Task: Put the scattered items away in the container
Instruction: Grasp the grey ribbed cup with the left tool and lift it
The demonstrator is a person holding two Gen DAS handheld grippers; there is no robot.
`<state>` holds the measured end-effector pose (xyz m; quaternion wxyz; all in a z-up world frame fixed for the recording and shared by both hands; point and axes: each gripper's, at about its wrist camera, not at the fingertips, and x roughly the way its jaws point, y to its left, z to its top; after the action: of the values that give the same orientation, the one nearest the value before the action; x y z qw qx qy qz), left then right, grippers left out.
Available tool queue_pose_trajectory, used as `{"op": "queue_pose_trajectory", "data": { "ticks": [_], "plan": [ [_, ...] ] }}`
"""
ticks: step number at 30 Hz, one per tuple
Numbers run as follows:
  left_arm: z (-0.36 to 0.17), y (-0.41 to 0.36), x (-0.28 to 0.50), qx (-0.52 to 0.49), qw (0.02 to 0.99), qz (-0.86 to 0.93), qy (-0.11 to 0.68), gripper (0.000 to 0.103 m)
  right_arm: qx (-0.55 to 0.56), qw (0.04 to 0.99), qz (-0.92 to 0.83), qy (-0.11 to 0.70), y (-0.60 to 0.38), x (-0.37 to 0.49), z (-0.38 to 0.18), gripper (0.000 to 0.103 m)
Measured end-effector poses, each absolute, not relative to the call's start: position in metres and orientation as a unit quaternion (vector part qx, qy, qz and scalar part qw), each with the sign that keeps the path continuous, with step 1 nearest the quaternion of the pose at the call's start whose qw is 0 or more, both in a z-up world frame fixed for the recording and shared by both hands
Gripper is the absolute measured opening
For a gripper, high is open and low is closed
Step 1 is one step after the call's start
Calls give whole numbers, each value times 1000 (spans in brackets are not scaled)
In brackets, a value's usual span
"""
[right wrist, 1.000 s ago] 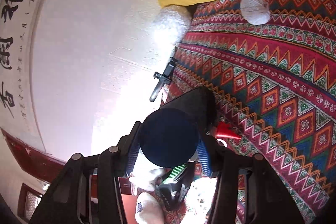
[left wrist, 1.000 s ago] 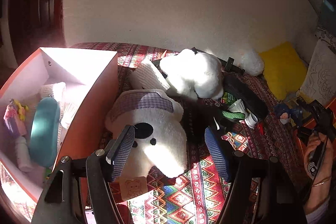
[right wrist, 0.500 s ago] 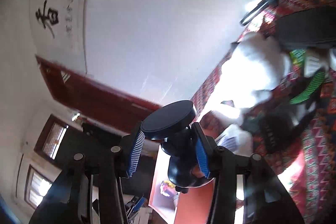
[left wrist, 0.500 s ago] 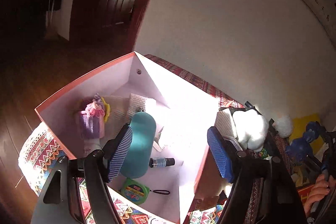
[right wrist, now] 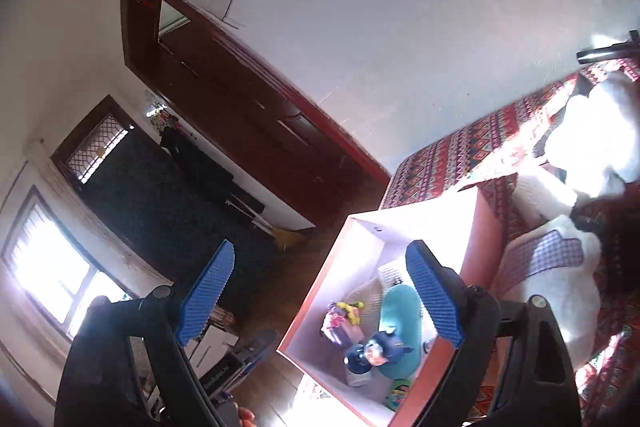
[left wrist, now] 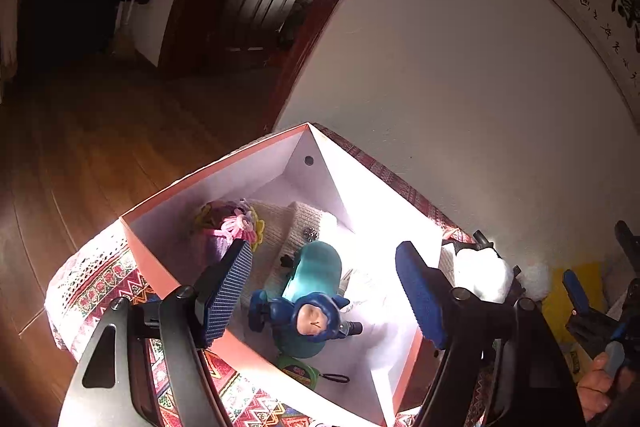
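Note:
The container is an orange box (left wrist: pixel 248 187) with white inner walls, standing on the patterned bedspread. In it lie a dark blue doll (left wrist: pixel 312 319), a teal oblong item (left wrist: pixel 316 275), a purple knitted doll (left wrist: pixel 232 227), a cream knit piece (left wrist: pixel 296 223) and a green tape measure (left wrist: pixel 300 371). My left gripper (left wrist: pixel 324 293) hovers open above the box with nothing between its fingers. My right gripper (right wrist: pixel 322 295) is above the box's (right wrist: pixel 480 239) near corner. Its jaws are opening and nothing is between them. The blue doll (right wrist: pixel 376 349) lies below it in the box.
Two white plush toys (right wrist: pixel 592 131) (right wrist: pixel 560 267) lie on the bedspread (right wrist: pixel 452 155) to the right of the box. A yellow cushion (left wrist: pixel 576 291) sits against the white wall. Dark wooden floor (left wrist: pixel 80 147) and a doorway lie to the left. A hand (left wrist: pixel 600 387) is at the right edge.
The right gripper swung from the bed to over the box and opened, and the dark blue doll it held now lies in the box. The left gripper stayed open over the box.

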<state>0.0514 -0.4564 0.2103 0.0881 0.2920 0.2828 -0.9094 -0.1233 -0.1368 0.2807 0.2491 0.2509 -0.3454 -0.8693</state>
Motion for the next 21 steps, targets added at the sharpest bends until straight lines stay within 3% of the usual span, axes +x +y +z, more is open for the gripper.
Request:
{"op": "queue_pose_trajectory", "data": {
  "ticks": [8, 13, 21],
  "plan": [
    [222, -356, 31, 305, 14, -933, 192, 74, 221, 104, -870, -428, 25, -55, 228, 88],
    [199, -204, 15, 342, -72, -935, 56, 74, 155, 10, -843, -516, 146, -5, 201, 87],
    [145, 32, -36, 383, -181, -900, -105, 74, 97, -39, -820, -562, 257, 36, 190, 86]
  ]
}}
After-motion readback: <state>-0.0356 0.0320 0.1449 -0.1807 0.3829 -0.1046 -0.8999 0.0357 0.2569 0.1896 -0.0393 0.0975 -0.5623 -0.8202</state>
